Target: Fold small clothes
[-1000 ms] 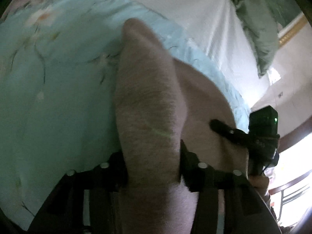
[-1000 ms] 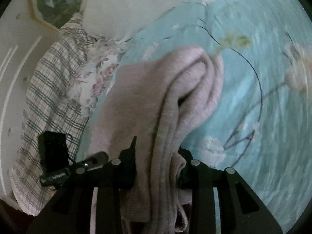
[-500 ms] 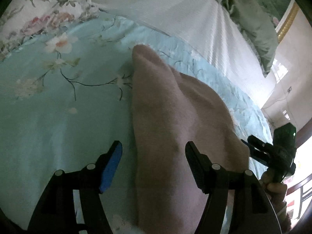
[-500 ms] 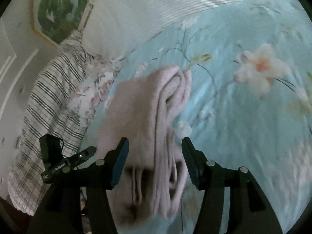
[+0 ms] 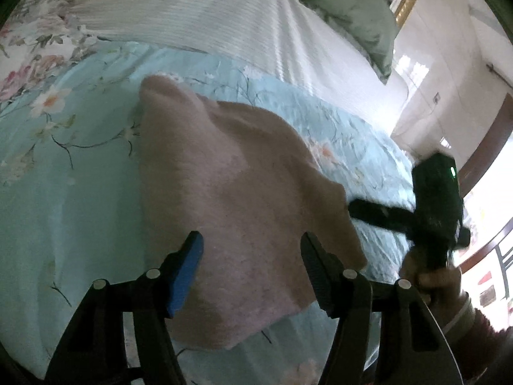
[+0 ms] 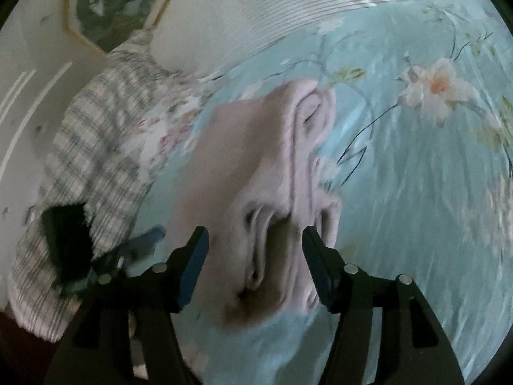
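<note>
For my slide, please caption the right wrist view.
Open right tongs over folded pink garment on floral bedspread.

Right gripper jaws apart above folded pink garment lying on floral bedspread.

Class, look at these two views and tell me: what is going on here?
A person with a gripper in each hand is folding a small pink garment on a bed with a pale blue flowered cover. The garment lies folded on the cover. The left gripper and the right gripper are both open, jaws on either side of the cloth, gripping nothing.
</note>
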The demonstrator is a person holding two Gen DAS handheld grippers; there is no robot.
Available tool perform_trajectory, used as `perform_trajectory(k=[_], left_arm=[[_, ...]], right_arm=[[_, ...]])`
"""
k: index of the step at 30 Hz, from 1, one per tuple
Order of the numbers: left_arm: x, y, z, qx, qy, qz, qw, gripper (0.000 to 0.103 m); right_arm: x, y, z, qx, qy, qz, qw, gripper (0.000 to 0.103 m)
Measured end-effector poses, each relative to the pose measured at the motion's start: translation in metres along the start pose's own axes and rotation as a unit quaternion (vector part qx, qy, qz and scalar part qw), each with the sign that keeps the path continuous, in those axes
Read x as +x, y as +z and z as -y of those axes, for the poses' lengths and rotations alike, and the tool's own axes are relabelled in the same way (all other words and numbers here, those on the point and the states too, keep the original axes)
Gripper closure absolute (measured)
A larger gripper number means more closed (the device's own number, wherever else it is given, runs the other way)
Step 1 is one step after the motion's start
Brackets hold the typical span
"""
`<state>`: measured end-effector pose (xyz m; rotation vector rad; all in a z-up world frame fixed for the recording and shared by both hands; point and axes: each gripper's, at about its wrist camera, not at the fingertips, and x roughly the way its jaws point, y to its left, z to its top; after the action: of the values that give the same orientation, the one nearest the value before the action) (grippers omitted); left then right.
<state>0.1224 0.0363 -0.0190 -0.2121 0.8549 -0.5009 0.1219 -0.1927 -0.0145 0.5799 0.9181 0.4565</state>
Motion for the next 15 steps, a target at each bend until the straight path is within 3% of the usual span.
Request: perform_trajectory(k=[4,5,6,11,15], left_arm=[[0.003,-0.003,-0.003,0.003,-0.004,-0.003,1.0,0.041],[0.003,-0.003,-0.004,0.004,-0.005,-0.003,1.0,0.041],[0.005,-0.004,-0.005,0.006,-0.007,-0.002,1.0,0.041],[0.007,0.002,0.001,0.013,0.001,-0.001,0.9999,0.046],[0.026,0.001,0.001,0.023,0.025,-0.03,0.999,0.047]], right_arm=[[0.018,0.017,0.006,0.011,-0.013,-0.003,1.0,0.041],[0.027,0.021,0.005,0.012,-0.01,-0.019,1.0,0.053],[0.031,0.025,0.002,0.007,-0.012,-0.028,1.0,0.075],[0.009,0.045,-0.026,-0.041,-0.002,0.025,0.999,0.081],[0.031,0.044,0.002,-0.019,-0.046,-0.016,0.999,0.081]])
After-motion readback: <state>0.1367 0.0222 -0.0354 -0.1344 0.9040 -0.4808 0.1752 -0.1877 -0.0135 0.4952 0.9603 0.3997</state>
